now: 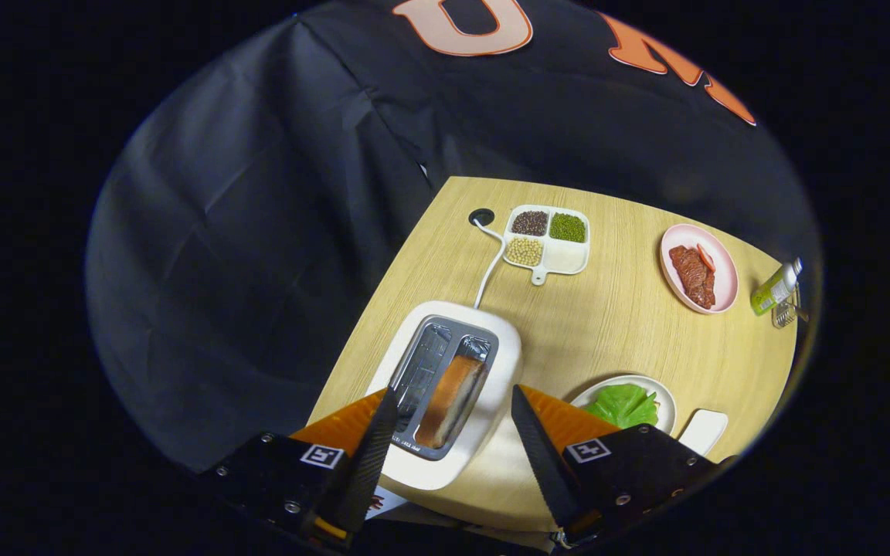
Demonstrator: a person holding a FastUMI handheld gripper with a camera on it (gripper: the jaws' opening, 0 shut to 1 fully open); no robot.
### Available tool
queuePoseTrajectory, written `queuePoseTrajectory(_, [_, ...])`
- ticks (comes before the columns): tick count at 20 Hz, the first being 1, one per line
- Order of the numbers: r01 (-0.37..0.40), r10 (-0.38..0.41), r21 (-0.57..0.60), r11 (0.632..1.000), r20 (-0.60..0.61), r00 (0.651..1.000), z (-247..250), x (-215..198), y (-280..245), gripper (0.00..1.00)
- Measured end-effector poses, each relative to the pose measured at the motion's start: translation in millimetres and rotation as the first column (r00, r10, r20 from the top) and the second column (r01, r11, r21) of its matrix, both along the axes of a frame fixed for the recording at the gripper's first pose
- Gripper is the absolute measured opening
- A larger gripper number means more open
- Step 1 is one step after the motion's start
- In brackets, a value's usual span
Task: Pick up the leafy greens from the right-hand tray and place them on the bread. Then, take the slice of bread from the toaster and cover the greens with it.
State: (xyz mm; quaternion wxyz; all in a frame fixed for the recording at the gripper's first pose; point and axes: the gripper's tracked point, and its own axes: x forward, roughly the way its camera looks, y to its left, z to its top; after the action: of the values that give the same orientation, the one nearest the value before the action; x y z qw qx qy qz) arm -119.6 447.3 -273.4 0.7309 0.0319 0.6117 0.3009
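Overhead, open tool (453, 409) straddles toaster (449, 386); greens (624, 405) beside it.

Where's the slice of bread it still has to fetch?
In the gripper view, the bread slice stands in the right-hand slot of the white toaster, just ahead of and between the open gripper fingers, left of the greens.

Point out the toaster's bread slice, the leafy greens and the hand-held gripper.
bread slice (451, 400), gripper view, its top crust edge
leafy greens (624, 405), gripper view, middle of the leaf
hand-held gripper (454, 411), gripper view, midway between open fingertips
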Motion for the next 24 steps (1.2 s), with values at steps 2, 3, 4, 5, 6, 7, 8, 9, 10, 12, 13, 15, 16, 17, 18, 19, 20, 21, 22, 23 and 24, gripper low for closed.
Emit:
queuePoseTrajectory(2, [0.019,-0.021,-0.039,0.999,-0.043,0.999,-7.9,-1.8,5.0,0.87])
queuePoseTrajectory(3, [0.022,-0.026,-0.056,0.998,-0.07,0.997,-10.8,-3.0,7.6,0.86])
queuePoseTrajectory(4, [0.023,-0.028,-0.07,0.997,-0.083,0.996,-12.7,-4.8,8.3,0.82])
queuePoseTrajectory(5, [0.016,-0.024,-0.088,0.996,-0.093,0.995,-15.1,-5.2,8.2,0.8])
queuePoseTrajectory(6, [0.007,-0.017,-0.103,0.995,-0.105,0.994,-17.6,-7.3,10.9,0.75])
queuePoseTrajectory(7, [0.001,-0.016,-0.123,0.992,-0.12,0.993,-21.3,-10.5,11.9,0.72])
queuePoseTrajectory(8, [-0.003,-0.016,-0.136,0.991,-0.135,0.991,-23.6,-13.9,13.7,0.65])
queuePoseTrajectory(9, [-0.005,-0.017,-0.147,0.989,-0.148,0.989,-26.7,-16.9,15.2,0.59])
queuePoseTrajectory(10, [-0.009,-0.016,-0.161,0.987,-0.156,0.988,-31.6,-19.9,14.7,0.53])
queuePoseTrajectory(12, [-0.01,-0.014,-0.201,0.98,-0.12,0.993,-39.0,-14.5,9.7,0.37])
queuePoseTrajectory(13, [-0.006,-0.014,-0.199,0.98,-0.102,0.995,-39.2,-12.3,11.4,0.29])
queuePoseTrajectory(15, [0.005,-0.023,-0.174,0.985,-0.1,0.995,-38.9,-15.1,14.9,0.16])
queuePoseTrajectory(16, [0.011,-0.027,-0.16,0.987,-0.1,0.995,-37.0,-14.6,13.9,0.13])
queuePoseTrajectory(17, [0.018,-0.032,-0.135,0.991,-0.102,0.994,-33.7,-14.2,14.8,0.11])
queuePoseTrajectory(18, [0.023,-0.035,-0.116,0.993,-0.104,0.994,-30.1,-13.0,11.9,0.09])
queuePoseTrajectory(19, [0.033,-0.042,-0.089,0.995,-0.104,0.994,-25.7,-10.5,10.2,0.09])
queuePoseTrajectory(20, [0.043,-0.05,-0.061,0.997,-0.105,0.993,-19.5,-9.2,9.2,0.09])
queuePoseTrajectory(21, [0.053,-0.056,-0.032,0.998,-0.104,0.993,-14.7,-7.1,6.2,0.09])
queuePoseTrajectory(22, [0.065,-0.065,-0.001,0.998,-0.104,0.992,-7.6,-5.3,4.0,0.09])
queuePoseTrajectory(23, [0.07,-0.067,0.021,0.997,-0.101,0.993,-2.0,-2.5,-1.4,0.09])
queuePoseTrajectory(24, [0.08,-0.076,0.045,0.996,-0.093,0.993,4.0,0.4,-7.9,0.09])
